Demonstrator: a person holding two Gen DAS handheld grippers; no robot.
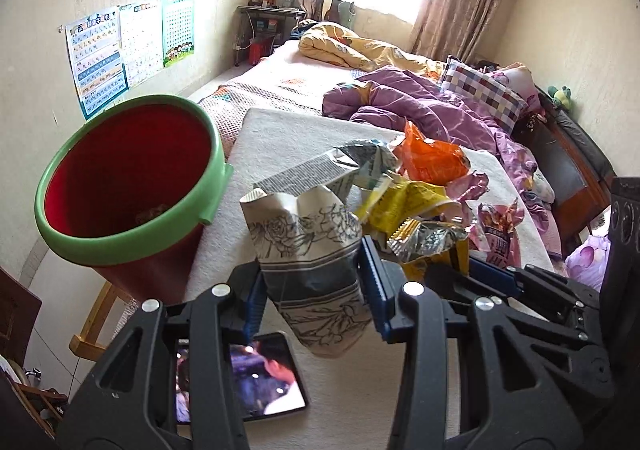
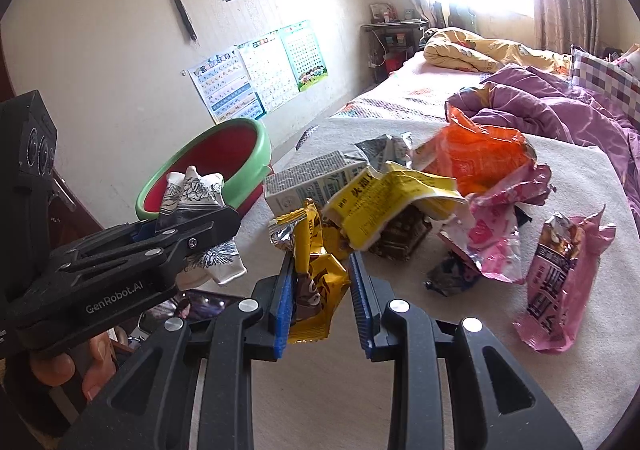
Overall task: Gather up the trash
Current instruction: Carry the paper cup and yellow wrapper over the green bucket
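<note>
Left gripper (image 1: 312,282) is clamped on a crumpled paper bag (image 1: 308,246) with a flower print, held up off the bed, pads pressing its middle so the top flares out above the jaws. Right gripper (image 2: 318,290) has a yellow snack wrapper (image 2: 316,282) between its blue pads; the left pad touches it, the right pad looks slightly clear, so I can't tell if it is truly pinched or just hanging against one side.

Both pieces look light, thin and crushable (no weight to fight). The bag is soft paper and takes a mid-body squeeze fine. The wrapper is glossy film, likely slippery, so a grip across a folded or bunched part should hold better than a flat edge.

Rest of the trash pile sits on the white blanket (image 1: 280,138) near its middle: a small grey carton (image 2: 308,180), a yellow torn packet (image 2: 384,202), an orange bag (image 2: 476,158), pink wrappers (image 2: 560,278) toward the right edge. All look soft film except the carton, which is stiffer and should take a grip on its flat sides.

The red bin (image 1: 128,178) with a green rim stands off the blanket's left edge, just beside the held bag, mouth open. A tablet (image 1: 240,378) lies at the near edge under the left gripper (not trash, avoid).
</note>
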